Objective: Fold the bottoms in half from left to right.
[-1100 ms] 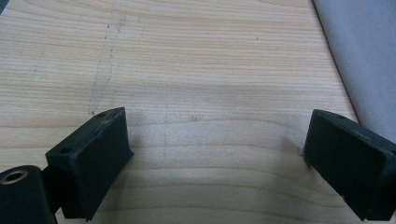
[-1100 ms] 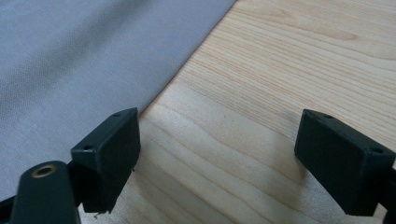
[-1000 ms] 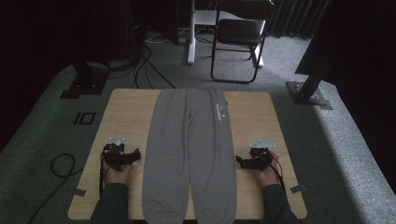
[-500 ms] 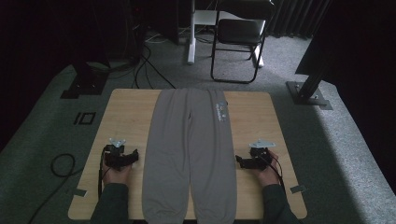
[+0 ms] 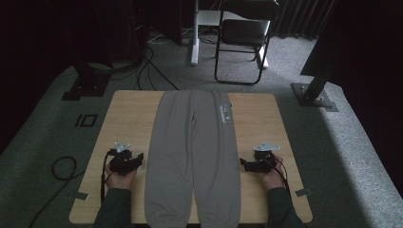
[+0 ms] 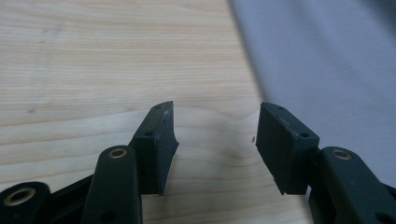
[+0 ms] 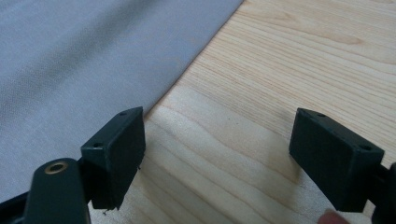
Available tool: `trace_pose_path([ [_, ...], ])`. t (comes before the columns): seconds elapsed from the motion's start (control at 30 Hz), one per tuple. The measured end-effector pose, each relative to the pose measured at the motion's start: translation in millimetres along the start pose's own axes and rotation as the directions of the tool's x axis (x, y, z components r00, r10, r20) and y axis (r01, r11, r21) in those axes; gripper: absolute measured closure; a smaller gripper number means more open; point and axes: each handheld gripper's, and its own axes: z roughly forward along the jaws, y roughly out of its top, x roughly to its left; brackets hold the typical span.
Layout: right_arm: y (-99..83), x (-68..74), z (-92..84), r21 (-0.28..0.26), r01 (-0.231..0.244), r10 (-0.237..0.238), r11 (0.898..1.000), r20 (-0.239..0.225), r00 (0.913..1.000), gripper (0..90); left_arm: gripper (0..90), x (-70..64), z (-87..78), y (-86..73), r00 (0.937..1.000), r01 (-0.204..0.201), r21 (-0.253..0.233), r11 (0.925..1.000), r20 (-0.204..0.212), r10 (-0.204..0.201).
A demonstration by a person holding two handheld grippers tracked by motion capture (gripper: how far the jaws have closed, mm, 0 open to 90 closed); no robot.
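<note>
A: Grey sweatpants (image 5: 192, 156) lie flat down the middle of the wooden table (image 5: 128, 118), waistband at the far edge, both leg cuffs at the near edge by the person.

B: And a small pale print (image 5: 224, 114) sits near the waistband, on the right side from above.

A: Left gripper (image 5: 139, 158) rests low on the table just beside the left leg's outer edge, jaws pointing toward the cloth. From its own view the two black jaws stand apart, bare wood between them, and they've just been closing a little.

B: Nothing between them though. The grey fabric runs just past the jaw on the right of that view, and I can't tell whether it touches.

A: Over to the right gripper (image 5: 242, 164), it sits near the right leg's outer edge, the person's hand (image 5: 272, 175) behind it.

B: Jaws wide open there too. In the right gripper view the fabric's edge runs diagonally to the jaw on the left, with bare wood in the gap.

A: Beyond the table, a folding chair (image 5: 242, 35) stands on the grey carpet, cables (image 5: 147, 61) trailing to its left.
</note>
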Motion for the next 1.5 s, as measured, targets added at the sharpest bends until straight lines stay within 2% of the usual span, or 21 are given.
trace_pose_path([
  [0.03, 0.0, 0.0, 0.0, 0.000, 0.000, 0.000, 1.000, 0.000, 1.0000, 18.1, 47.1, 0.0, 0.0, 0.0, 1.0000, 0.000, 0.000, 1.0000, 0.000, 0.000],
  [0.07, 0.0, 0.0, 0.0, 0.000, 0.000, 0.000, 1.000, 0.000, 1.0000, 18.1, 47.1, -5.8, -0.3, -0.7, 0.9996, -0.006, 0.002, 1.0000, 0.029, 0.006],
  [0.33, 0.0, 0.0, 0.0, 0.000, 0.001, -0.001, 1.000, -0.001, 1.0000, 18.1, 43.3, -29.7, 12.3, -2.8, 0.9954, -0.083, 0.042, 0.9957, 0.051, 0.081],
  [0.4, 0.1, -0.1, 0.1, 0.000, 0.002, -0.002, 1.000, -0.002, 1.0000, 18.1, 42.8, -35.2, 13.9, -2.9, 0.9920, -0.123, 0.046, 0.9913, 0.033, 0.122],
  [0.47, 0.1, 0.0, 0.1, 0.000, 0.002, -0.002, 1.000, -0.002, 1.0000, 18.1, 42.9, -41.7, 15.8, -3.4, 0.9868, -0.161, 0.049, 0.9856, -0.007, 0.162],
  [0.53, 0.1, 0.0, 0.1, 0.000, 0.002, -0.002, 1.000, -0.002, 1.0000, 18.1, 45.4, -44.2, 16.7, -3.1, 0.9875, -0.157, 0.044, 0.9867, -0.008, 0.157],
  [0.57, 0.1, 0.0, 0.1, 0.000, 0.002, -0.002, 1.000, -0.002, 1.0000, 18.1, 48.6, -44.4, 16.7, -2.6, 0.9862, -0.166, 0.042, 0.9853, 0.002, 0.166],
  [0.63, 0.1, 0.0, 0.1, 0.000, 0.002, -0.002, 1.000, -0.002, 1.0000, 18.1, 65.2, -45.0, 16.4, -1.1, 0.9837, -0.178, 0.046, 0.9830, 0.035, 0.176],
  [0.67, 0.1, 0.0, 0.1, 0.000, 0.002, -0.002, 1.000, -0.002, 1.0000, 18.1, 73.5, -44.6, 16.4, 0.0, 0.9832, -0.177, 0.054, 0.9828, 0.056, 0.174],
  [0.73, 0.1, 0.0, 0.1, 0.000, 0.002, -0.002, 1.000, -0.002, 1.0000, 18.1, 87.3, -42.8, 17.5, 2.0, 0.9838, -0.149, 0.065, 0.9867, 0.111, 0.141],
  [0.77, 0.1, 0.0, 0.1, 0.000, 0.002, -0.002, 1.000, -0.002, 1.0000, 18.1, 88.5, -42.8, 17.8, 3.1, 0.9815, -0.152, 0.068, 0.9860, 0.128, 0.142],
  [0.87, 0.1, 0.1, 0.1, 0.000, 0.002, -0.002, 1.000, -0.002, 1.0000, 18.1, 89.0, -47.5, 12.1, 8.3, 0.9699, -0.177, 0.026, 0.9839, 0.174, 0.170],
  [1.0, 0.0, 0.1, 0.1, 0.000, 0.002, -0.002, 1.000, -0.002, 1.0000, 18.1, 89.3, -63.0, 3.5, 21.7, 0.9552, -0.196, -0.042, 0.9798, 0.218, 0.200],
  [1.13, -0.1, 0.3, 0.0, 0.000, 0.002, -0.002, 1.000, -0.001, 1.0000, 18.1, 89.4, -88.2, 2.7, 38.4, 0.9334, -0.239, -0.080, 0.9678, 0.256, 0.252],
  [1.23, -0.1, 0.3, 0.0, 0.000, 0.002, -0.002, 1.000, -0.002, 1.0000, 18.1, 89.6, -109.8, 3.7, 51.1, 0.9139, -0.255, -0.107, 0.9609, 0.298, 0.276],
  [1.3, 0.0, 0.3, 0.0, 0.000, 0.002, -0.002, 1.000, -0.001, 1.0000, 18.1, 89.6, -126.6, 4.7, 59.6, 0.8995, -0.264, -0.125, 0.9564, 0.326, 0.291],
  [1.4, 0.0, 0.3, 0.0, 0.000, 0.002, -0.002, 1.000, -0.002, 1.0000, 18.1, 89.7, -156.3, 5.2, 71.3, 0.8687, -0.289, -0.157, 0.9443, 0.371, 0.328],
  [1.43, 0.0, 0.3, 0.0, 0.000, 0.002, -0.002, 1.000, -0.002, 1.0000, 18.1, 89.7, -156.3, 5.2, 71.3, 0.8687, -0.289, -0.157, 0.9443, 0.371, 0.328],
  [1.47, 0.0, 0.3, 0.0, -0.001, 0.002, -0.002, 1.000, -0.001, 1.0000, 18.1, 89.7, -176.3, 4.6, 77.6, 0.8460, -0.284, -0.184, 0.9410, 0.414, 0.336],
  [1.5, 0.0, 0.3, 0.0, 0.000, 0.001, -0.001, 1.000, -0.001, 1.0000, 18.1, 89.7, -183.3, 4.5, 79.4, 0.8364, -0.282, -0.195, 0.9392, 0.429, 0.341],
])
